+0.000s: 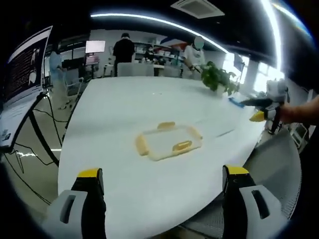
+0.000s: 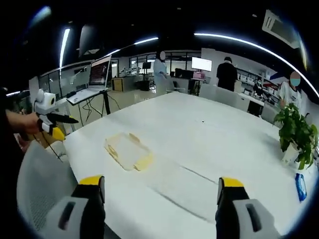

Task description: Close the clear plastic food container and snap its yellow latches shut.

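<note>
So the clear plastic food container [image 1: 168, 143] is just sitting flat on the big white table [image 1: 124, 109], lid on it as far as I can see, with yellow latches [image 1: 182, 146] around its edges; whether any of them are actually snapped down is too small to tell. In the left gripper view the left gripper [image 1: 164, 174] is held back near the table's edge, jaws spread wide apart with nothing between them, and the container lies further out on the table between the two jaw tips, well apart from them. Off at the right of that view you can see the right gripper [image 1: 261, 107] in a hand [image 1: 289, 114], out past the table edge, also nowhere near the container. Same story in the right gripper view: the right gripper [image 2: 160, 184] has its jaws wide open and empty, the container [image 2: 128, 151] sits up and to the left of them on the table, and the left gripper [image 2: 50, 117] pokes in from the left side, held in a hand [image 2: 25, 122] over a grey mesh chair back [image 2: 40, 189]. There's a potted plant [image 2: 296, 132] near the far side of the table, a blue thing [image 2: 300, 186] lying just by it, a laptop on a stand [image 2: 94, 79], and a few people standing around in the background
</note>
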